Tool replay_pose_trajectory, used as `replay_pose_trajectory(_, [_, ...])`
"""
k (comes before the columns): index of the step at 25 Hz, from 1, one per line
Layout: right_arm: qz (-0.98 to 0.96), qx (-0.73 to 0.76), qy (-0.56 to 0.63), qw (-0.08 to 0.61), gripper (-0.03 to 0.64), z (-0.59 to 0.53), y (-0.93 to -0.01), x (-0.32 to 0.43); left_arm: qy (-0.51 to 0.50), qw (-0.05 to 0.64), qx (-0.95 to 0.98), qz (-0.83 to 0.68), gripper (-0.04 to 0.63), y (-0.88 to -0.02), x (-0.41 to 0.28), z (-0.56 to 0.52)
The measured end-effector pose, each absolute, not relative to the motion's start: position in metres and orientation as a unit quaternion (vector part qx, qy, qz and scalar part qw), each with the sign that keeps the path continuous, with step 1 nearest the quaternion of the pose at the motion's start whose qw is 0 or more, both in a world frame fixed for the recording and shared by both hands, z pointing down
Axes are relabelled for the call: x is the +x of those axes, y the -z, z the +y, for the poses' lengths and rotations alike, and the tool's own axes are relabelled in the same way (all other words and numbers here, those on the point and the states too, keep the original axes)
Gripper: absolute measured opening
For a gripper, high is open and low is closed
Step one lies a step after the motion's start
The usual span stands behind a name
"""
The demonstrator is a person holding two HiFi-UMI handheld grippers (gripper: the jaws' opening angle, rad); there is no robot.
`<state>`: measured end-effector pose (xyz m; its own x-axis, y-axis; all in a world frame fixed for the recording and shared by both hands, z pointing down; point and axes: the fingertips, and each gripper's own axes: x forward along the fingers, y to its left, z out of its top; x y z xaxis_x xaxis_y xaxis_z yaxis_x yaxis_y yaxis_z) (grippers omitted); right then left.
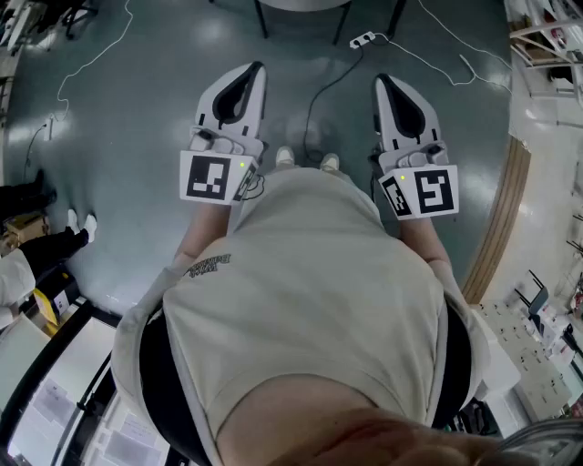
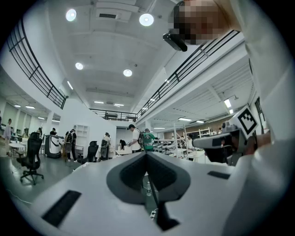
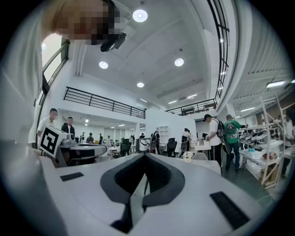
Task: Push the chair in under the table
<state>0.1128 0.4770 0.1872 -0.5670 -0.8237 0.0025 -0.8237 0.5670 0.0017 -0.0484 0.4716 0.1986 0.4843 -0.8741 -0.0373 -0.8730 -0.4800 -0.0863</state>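
Left claw [image 1: 258, 68]: pressed together, empty, held level in front of me over the floor [image 1: 127, 109]. In the left gripper view the left claw [image 2: 147, 155] has its tips meeting in one line, with only the open hall beyond.

Step in hand, as I judge it, is the approach; nothing is touched yet. To do it well:
- Walk up square to the chair.
- Keep both claws closed and level.
- Set the two noses side by side on the backrest.
- Push straight and slow, so it goes in without swinging into a table leg.

Mind the power strip [image 1: 363, 39] and its cable on the floor ahead. Feet or chair legs could catch it.

Table [image 1: 301, 4]: in the head view only a pale rim and dark legs show at the top edge. It is ahead of both claws and well apart from them.

Right claw [image 1: 381, 82]: also pressed together, empty, level. In the right gripper view the right claw [image 3: 145, 155] has its tips closed, and a white table [image 3: 216, 162] sits ahead and to the right of them. This is likely the same table. A grey hump beside it may be the chair [image 3: 199, 156], but I can't tell for sure. No chair shows in the head view. If that hump is it, it lies ahead and right, well apart from both claws.
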Motion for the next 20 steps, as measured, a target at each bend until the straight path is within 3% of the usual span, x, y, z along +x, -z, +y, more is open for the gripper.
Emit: replay_pose_trajectory(20, [-0.889,0.458,-0.016,-0.003,0.009,0.471,-0.197,0.133,0.022,0.031,-0.864,0.502,0.011,-0.206,-0.016,0.472])
